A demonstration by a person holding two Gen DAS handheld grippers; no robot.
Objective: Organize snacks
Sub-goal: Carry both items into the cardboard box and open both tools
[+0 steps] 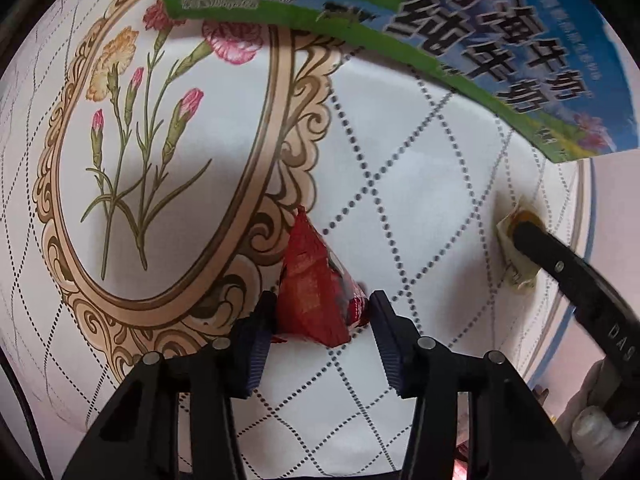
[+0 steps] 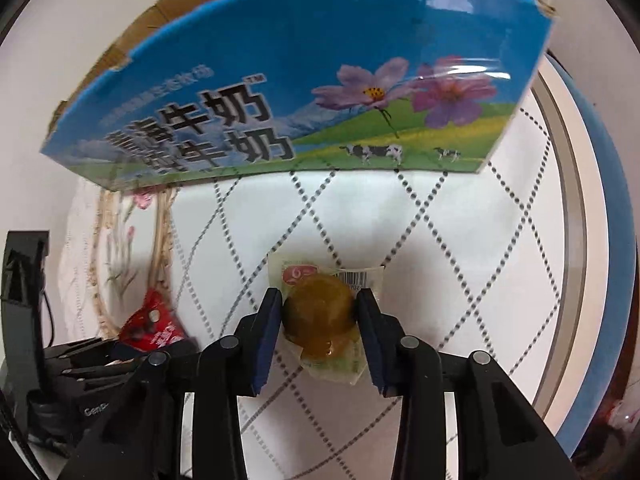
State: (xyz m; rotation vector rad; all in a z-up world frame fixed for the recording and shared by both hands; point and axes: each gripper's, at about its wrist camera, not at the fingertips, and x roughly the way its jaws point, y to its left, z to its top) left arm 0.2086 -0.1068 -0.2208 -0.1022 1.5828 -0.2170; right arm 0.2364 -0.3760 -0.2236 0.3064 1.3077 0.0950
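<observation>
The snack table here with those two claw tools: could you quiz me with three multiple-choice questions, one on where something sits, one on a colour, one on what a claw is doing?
1. Where is the blue printed milk carton?
A. beyond both snacks
B. under the cloth
C. inside a claw

2. What colour is the crinkly snack packet at the left gripper?
A. green
B. red
C. silver

3. What is the right gripper doing?
A. hanging open
B. clamping the clear-wrapped brown snack
C. gripping the carton

Answers: 1 A, it stands past them on the quilted tablecloth; 2 B, its wrapper is red; 3 B, both pads press its sides.

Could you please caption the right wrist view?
Right gripper shut on a wrapped green snack before the milk carton box.
</observation>
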